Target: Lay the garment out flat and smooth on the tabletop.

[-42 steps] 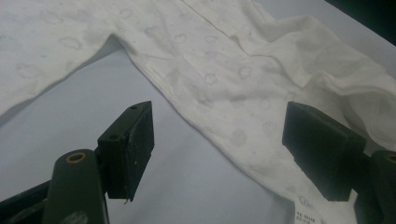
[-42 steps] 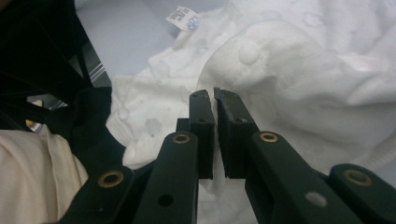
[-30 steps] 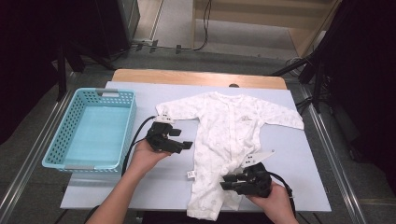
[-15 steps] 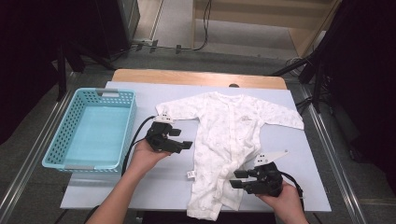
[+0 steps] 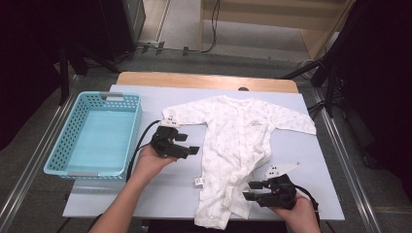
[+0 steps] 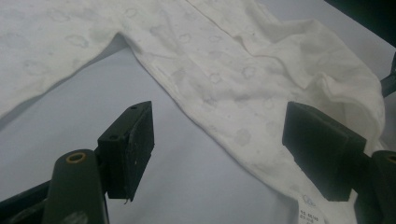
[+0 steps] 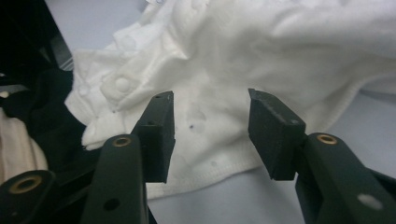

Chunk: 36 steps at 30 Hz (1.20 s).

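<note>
We have a white, faintly printed baby romper of soft cotton (image 5: 233, 150) spread flat on the pale blue desk (image 5: 316, 194), collar toward the far edge and legs toward us, with the light blue plastic lattice basket (image 5: 92, 133) lying well to its left. We judge this to be the start of folding it. Our right gripper (image 5: 255, 190) sits just beside the romper's lower right leg hem; its jaws have just been opening, now stand about half apart, and hold nothing, though the hem lies right ahead of them. Our left gripper (image 5: 189, 144) hangs just left of the romper's body below the left sleeve, jaws wide apart and empty, with the side seam before them. Next, we think, each gripper must close on its edge of cloth cleanly, taking a single layer. Beyond the romper the desk ends in a wooden strip (image 5: 204, 80); past it lie grey floor, cables and dark stands.
</note>
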Tool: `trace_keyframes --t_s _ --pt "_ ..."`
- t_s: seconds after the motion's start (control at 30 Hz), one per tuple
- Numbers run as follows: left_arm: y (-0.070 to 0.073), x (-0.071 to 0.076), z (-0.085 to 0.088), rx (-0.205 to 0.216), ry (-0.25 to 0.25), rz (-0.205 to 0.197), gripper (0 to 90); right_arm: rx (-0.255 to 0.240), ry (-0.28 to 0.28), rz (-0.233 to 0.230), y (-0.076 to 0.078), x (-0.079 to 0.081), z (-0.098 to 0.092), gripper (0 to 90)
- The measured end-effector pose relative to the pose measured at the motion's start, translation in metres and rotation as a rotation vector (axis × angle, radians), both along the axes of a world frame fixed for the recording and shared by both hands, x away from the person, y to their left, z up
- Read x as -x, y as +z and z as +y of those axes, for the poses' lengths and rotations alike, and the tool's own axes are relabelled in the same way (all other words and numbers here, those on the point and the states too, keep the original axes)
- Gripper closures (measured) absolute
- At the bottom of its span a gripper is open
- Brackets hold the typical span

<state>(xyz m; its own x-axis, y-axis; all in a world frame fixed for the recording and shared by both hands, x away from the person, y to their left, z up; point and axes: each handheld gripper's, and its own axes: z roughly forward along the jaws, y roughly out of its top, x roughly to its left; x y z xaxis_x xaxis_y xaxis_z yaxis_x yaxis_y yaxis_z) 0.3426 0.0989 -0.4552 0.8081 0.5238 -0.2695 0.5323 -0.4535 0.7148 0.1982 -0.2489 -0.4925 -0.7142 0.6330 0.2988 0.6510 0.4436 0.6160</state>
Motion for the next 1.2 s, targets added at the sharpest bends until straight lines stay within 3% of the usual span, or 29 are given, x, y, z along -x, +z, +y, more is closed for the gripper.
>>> trace_keyframes --t_s 0.17,0.47,0.77,0.9,1.07,1.2 --pt "0.000 -0.002 0.003 0.009 0.014 0.004 25.5 0.024 -0.047 -0.020 -0.007 0.011 -0.006 43.5" --pt "0.000 -0.002 0.002 0.009 0.013 0.005 25.6 0.082 -0.007 -0.057 -0.017 0.011 0.004 44.8" --pt "-0.001 -0.001 0.001 0.012 0.010 0.005 25.6 0.135 -0.079 -0.088 -0.019 0.018 0.008 71.2" --pt "-0.001 -0.001 0.001 0.012 0.010 0.007 25.6 0.100 -0.082 -0.038 -0.020 0.012 0.005 85.2" --pt "-0.001 -0.002 0.002 0.010 0.012 0.006 25.6 0.096 -0.052 0.036 -0.015 0.005 0.002 87.9" --pt "0.000 -0.002 0.002 0.015 0.016 0.005 25.6 0.111 -0.031 0.068 -0.009 0.011 -0.006 87.8"
